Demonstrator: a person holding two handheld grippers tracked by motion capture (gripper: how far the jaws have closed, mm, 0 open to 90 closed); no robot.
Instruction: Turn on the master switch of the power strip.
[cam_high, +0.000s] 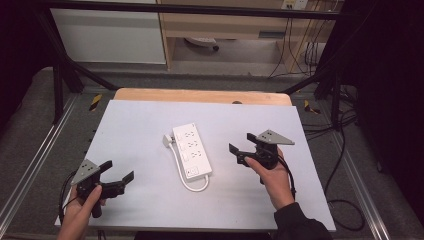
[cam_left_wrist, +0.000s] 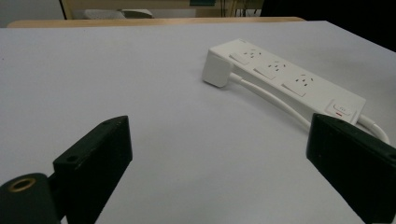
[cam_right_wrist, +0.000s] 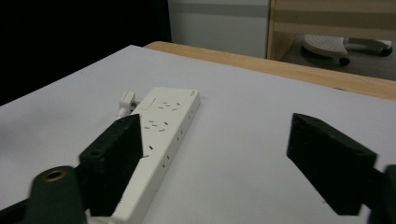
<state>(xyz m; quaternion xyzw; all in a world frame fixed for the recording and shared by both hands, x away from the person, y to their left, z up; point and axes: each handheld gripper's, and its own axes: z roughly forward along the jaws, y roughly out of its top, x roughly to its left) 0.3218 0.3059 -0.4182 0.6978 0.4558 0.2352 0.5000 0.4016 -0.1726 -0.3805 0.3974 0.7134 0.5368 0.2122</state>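
A white power strip (cam_high: 192, 151) is laid flat near the middle of the white table surface (cam_high: 140, 130), running diagonally with its switch end toward the person. Three socket groups are seen on its top face, and a rocker switch with a red mark (cam_left_wrist: 342, 110) is set at the near end. Its white cable (cam_high: 186, 176) is looped out of the near end and run back along the strip's left side to a white plug (cam_high: 167, 140), which is placed just beside the far-left corner of the strip. In the left gripper view the plug (cam_left_wrist: 215, 69) is seen touching or nearly touching the strip's end; which one cannot be told.

The left gripper (cam_high: 120, 172) is held in the person's left hand (cam_high: 80, 210) at the near-left part of the table, well apart from the strip. Its jaws are spread wide and nothing is held between them. In its own view the left gripper (cam_left_wrist: 219, 154) is pointed at bare table, with the strip (cam_left_wrist: 285, 74) beyond and toward the right jaw.

The right gripper (cam_high: 242, 145) is held in the right hand (cam_high: 272, 175) to the right of the strip, near it but not touching. Its jaws are also spread wide and empty. In its own view the right gripper (cam_right_wrist: 215, 154) is aimed along the table, and the strip (cam_right_wrist: 161, 135) is partly hidden behind the left jaw.

A wooden table edge (cam_high: 200, 95) is visible beyond the white surface.
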